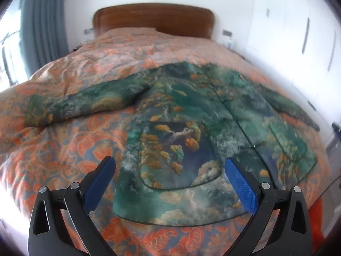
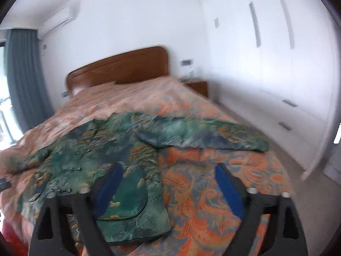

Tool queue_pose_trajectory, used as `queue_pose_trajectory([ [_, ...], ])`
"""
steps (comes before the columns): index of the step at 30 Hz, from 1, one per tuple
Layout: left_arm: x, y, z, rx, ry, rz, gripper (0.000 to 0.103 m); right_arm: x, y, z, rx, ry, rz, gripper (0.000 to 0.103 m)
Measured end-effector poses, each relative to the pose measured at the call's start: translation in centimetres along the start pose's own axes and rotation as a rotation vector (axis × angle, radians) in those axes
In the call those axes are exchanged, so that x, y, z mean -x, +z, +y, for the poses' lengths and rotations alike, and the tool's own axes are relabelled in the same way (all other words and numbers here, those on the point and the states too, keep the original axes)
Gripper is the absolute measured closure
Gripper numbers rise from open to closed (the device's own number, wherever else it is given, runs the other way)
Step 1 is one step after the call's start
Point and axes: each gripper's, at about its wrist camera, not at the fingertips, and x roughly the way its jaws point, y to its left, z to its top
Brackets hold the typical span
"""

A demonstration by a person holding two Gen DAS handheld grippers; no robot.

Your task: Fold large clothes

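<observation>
- Flat on the bed's paisley bedspread lay the green printed jacket, sleeves out.
- Left gripper hovered over its hem, jaws spread, empty.
- Right gripper, jaws likewise spread, alone showed the air conditioner.

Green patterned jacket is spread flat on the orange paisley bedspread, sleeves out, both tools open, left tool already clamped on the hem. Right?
Not quite. The left tool is open and holds nothing; the left wrist view shows it above the hem of the green patterned jacket. The rest stands: jacket spread on the orange paisley bedspread, sleeves out, right tool open too.
</observation>
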Motion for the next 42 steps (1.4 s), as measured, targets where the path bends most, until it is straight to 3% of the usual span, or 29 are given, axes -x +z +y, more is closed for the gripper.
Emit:
queue_pose_trajectory([
  [2,0.2,-0.1,0.8,0.045,0.02,0.007,0.001,-2.5,0.7,-2.4,-0.063,0.06,0.097,0.008],
  [4,-0.3,-0.7,1.9,0.08,0.037,0.027,0.001,-3.9,1.0,-4.7,-0.157,0.059,0.085,0.008],
  [7,-0.4,-1.2,3.0,0.126,0.062,0.048,0.001,-6.3,1.7,-10.1,-0.414,0.016,0.062,0.008],
  [10,-0.2,-1.7,3.9,0.16,0.081,0.053,0.001,-10.3,1.6,-15.2,-0.61,0.007,0.121,0.009],
  [12,-0.2,-1.9,4.1,0.171,0.096,0.054,0.001,-12.3,1.2,-17.7,-0.692,-0.003,0.125,0.021],
  [17,-0.9,-2.4,4.0,0.183,0.108,0.086,0.001,-16.9,-0.2,-21.6,-0.868,-0.025,0.157,0.03],
  [20,-0.9,-2.5,3.2,0.156,0.115,0.094,0.001,-18.1,-1.3,-23.1,-1.016,-0.075,0.087,0.03],
  [23,-0.9,-2.8,2.3,0.112,0.13,0.093,0.001,-18.7,-0.8,-23.9,-1.051,-0.107,0.018,0.034],
  [24,-0.9,-2.9,2.0,0.099,0.135,0.094,0.001,-18.8,-0.4,-24.0,-1.046,-0.121,-0.004,0.055],
  [25,-1.0,-3.0,1.7,0.084,0.14,0.099,0.001,-18.9,0.1,-24.1,-1.026,-0.141,-0.007,0.084],
  [26,-1.1,-3.2,1.6,0.076,0.141,0.102,0.001,-19.0,0.6,-24.1,-0.999,-0.171,0.008,0.091],
  [29,-1.5,-3.3,1.3,0.069,0.137,0.111,0.001,-18.2,2.9,-22.3,-0.861,-0.23,-0.004,0.092],
  [32,-2.2,-3.3,1.1,0.075,0.118,0.126,0.001,-16.3,6.8,-17.2,-0.589,-0.226,-0.044,0.092],
  [38,-2.6,-3.5,0.3,0.072,0.09,0.13,0.001,-13.0,11.2,-2.5,-0.061,-0.054,-0.08,0.092],
  [42,-2.0,-3.7,0.3,0.06,0.089,0.116,0.001,-13.7,10.7,5.6,0.066,0.098,-0.018,0.093],
])
